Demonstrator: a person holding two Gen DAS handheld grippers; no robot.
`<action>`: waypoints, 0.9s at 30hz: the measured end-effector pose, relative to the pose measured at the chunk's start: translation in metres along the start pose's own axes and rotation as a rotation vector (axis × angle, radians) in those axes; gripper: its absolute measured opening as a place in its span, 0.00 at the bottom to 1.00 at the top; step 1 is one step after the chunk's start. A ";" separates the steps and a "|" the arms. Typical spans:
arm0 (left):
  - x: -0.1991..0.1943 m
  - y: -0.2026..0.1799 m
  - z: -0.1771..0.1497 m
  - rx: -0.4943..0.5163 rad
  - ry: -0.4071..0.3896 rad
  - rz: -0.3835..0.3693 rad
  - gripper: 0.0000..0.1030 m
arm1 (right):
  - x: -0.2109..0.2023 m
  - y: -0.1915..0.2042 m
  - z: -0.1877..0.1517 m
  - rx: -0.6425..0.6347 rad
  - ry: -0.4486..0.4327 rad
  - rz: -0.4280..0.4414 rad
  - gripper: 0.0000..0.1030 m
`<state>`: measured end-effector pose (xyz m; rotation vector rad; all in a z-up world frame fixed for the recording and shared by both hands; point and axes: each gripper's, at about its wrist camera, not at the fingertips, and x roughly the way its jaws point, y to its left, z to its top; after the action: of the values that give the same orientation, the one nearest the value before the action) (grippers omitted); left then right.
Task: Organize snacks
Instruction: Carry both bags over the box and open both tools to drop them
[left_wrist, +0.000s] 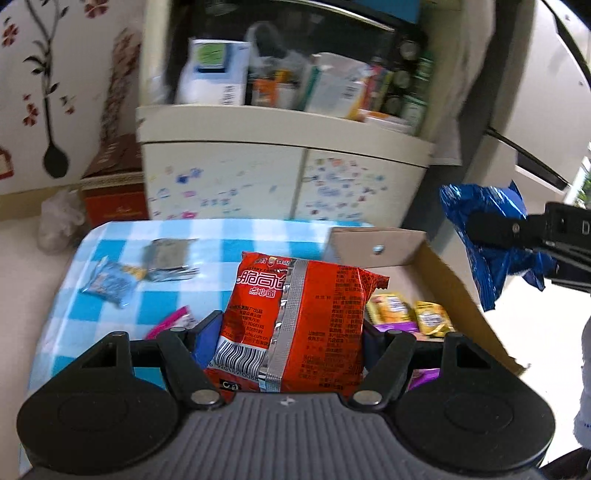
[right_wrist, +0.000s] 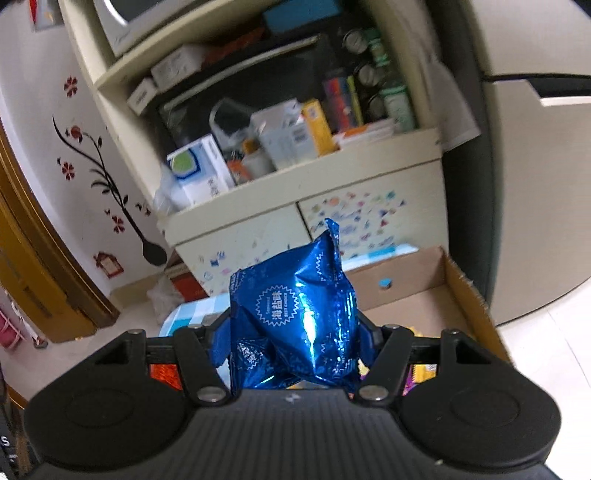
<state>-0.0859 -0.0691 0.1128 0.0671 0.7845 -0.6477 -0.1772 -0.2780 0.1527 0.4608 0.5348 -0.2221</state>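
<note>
Here, two matte black plastic grippers with ribbed grey housings, each clamped on a crinkly packet. Left gripper (left_wrist: 291, 332) pinching a red noodle packet (left_wrist: 295, 325) by its lower half: glossy film, rectangular, silver seam down the back, barcode at the bottom, held upright above the near edge of the table (left_wrist: 229, 236). Right gripper (right_wrist: 293, 332) squeezed onto a blue foil bag (right_wrist: 295, 314): metallic, puffed and creased, serrated top edge pointing up, round white-printed badge on its face. Same bag seen from the left wrist view as a crumpled blue shape (left_wrist: 487, 240), pinched in the right gripper (left_wrist: 498, 229) and raised above the right side of the cardboard box (left_wrist: 436, 266).

Box of plain brown corrugated card, open-topped, low-walled, one small round hole with a blue dot in the far wall; set on the right part of the table. Inside, near the front, small yellow and purple sachets (left_wrist: 410, 314), shiny and flat. Tablecloth of blue-and-white check, smooth. On it, well apart from the box: a light-blue wrapped snack (left_wrist: 110, 284), a grey foil pouch (left_wrist: 168, 258) just beside it, and a pink wrapper (left_wrist: 168, 321) partly hidden behind the left gripper.

Beyond, a cream cabinet (left_wrist: 288, 173) with sticker-dotted doors and a cluttered open shelf of cartons, blurred. Red box (left_wrist: 114, 195) on the floor at its left.
</note>
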 end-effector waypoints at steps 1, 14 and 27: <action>0.001 -0.006 0.000 0.011 0.000 -0.008 0.74 | -0.004 -0.004 0.001 0.003 -0.006 -0.001 0.63; 0.020 -0.073 -0.005 0.109 0.029 -0.118 0.74 | -0.019 -0.067 0.013 0.138 -0.036 -0.078 0.63; 0.053 -0.107 -0.008 0.115 0.087 -0.189 0.74 | -0.006 -0.088 0.013 0.217 -0.016 -0.126 0.64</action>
<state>-0.1237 -0.1810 0.0899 0.1275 0.8438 -0.8739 -0.2045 -0.3608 0.1341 0.6364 0.5268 -0.4071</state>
